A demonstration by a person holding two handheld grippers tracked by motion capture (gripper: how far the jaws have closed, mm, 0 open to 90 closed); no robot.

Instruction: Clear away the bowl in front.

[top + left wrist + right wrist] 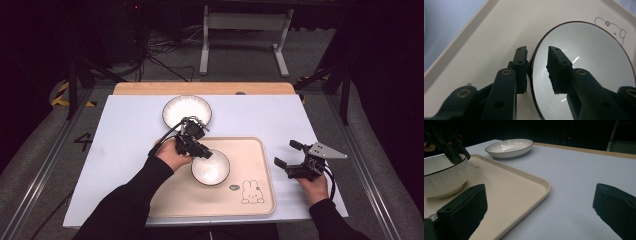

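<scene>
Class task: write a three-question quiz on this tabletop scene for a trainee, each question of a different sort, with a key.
1. True or false: the small white bowl stands on the cream tray.
2. Multiple choice: the jaws of the left hand-held gripper stand A) astride the bowl's rim, B) around the tray's edge, C) around a cup.
3. Short answer: what does the right hand-held gripper hold?

Key: 1 true. 2 A. 3 nothing; its jaws are open above the white table, beside the tray.
</scene>
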